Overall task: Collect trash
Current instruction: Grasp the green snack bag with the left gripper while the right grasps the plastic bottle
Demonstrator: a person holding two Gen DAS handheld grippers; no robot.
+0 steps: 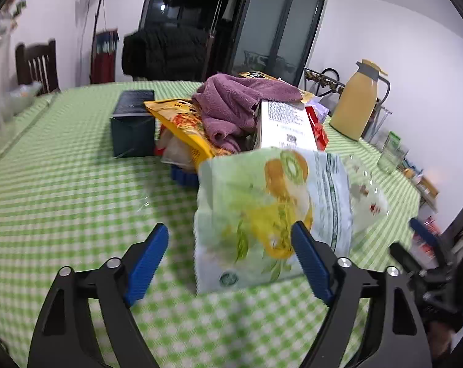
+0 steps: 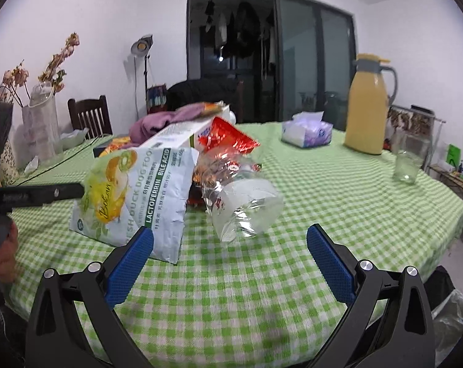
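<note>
Dog food bag (image 1: 271, 214) is right ahead of the spread, empty left claw (image 1: 231, 251), so I'd pinch its near edge, keeping the equally released right claw (image 2: 231, 251) for the crushed bottle (image 2: 246, 205).

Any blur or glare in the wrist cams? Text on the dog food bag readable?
Left wrist: dog food bag and tablecloth near the fingers smeared by motion blur, print unreadable; heavy fisheye curve and dark corners. Right wrist: sharper, the bag's large lettering reads, the small print does not; clear bottle shows small highlights; lit floor lamp is not blown out.
</note>
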